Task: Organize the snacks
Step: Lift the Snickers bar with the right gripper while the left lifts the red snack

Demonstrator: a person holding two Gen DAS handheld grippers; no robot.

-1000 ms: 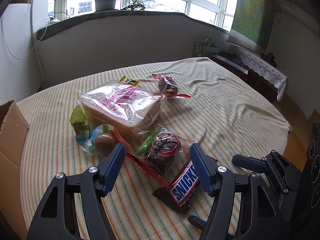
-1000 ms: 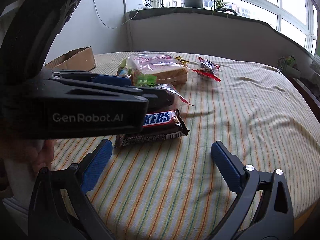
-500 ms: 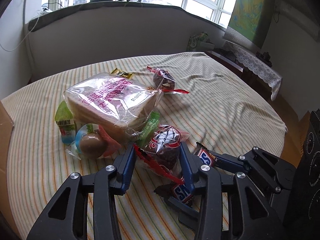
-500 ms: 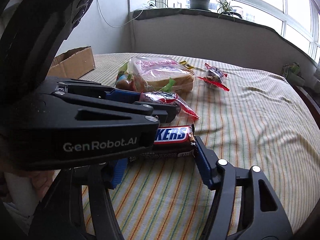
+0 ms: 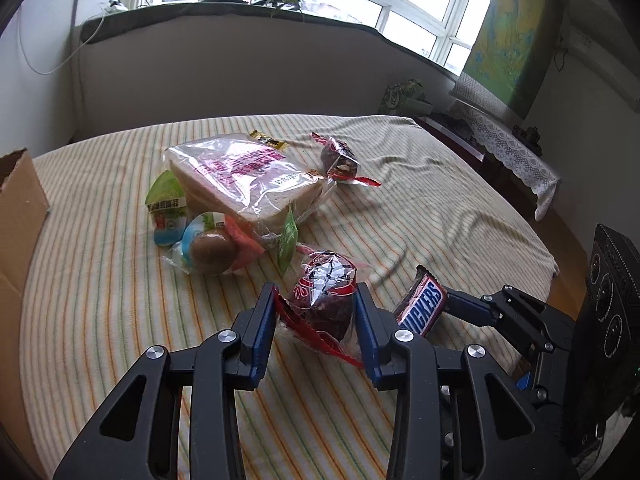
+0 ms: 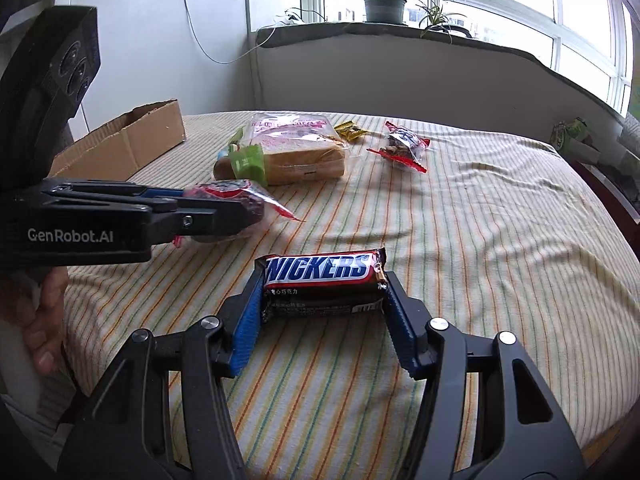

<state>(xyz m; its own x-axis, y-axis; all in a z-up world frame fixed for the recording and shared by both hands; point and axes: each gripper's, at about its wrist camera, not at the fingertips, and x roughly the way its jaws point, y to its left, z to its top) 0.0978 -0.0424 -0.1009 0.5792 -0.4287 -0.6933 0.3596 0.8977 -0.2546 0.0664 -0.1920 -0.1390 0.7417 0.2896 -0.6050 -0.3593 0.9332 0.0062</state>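
Note:
My left gripper is shut on a dark cake in a clear and red wrapper and holds it above the striped tablecloth. My right gripper is shut on a Snickers bar, lifted off the cloth; the bar also shows in the left wrist view. The left gripper with its cake shows at the left of the right wrist view. A bag of sliced bread, a kiwi in plastic, a green and white pack and a second wrapped cake lie on the table.
An open cardboard box stands at the table's left edge and shows in the left wrist view. A small yellow packet lies behind the bread. A windowsill with potted plants runs behind the table.
Both grippers have closed: the left on the wrapped cake, the right on the Snickers bar. Both snacks have been lifted off the cloth.

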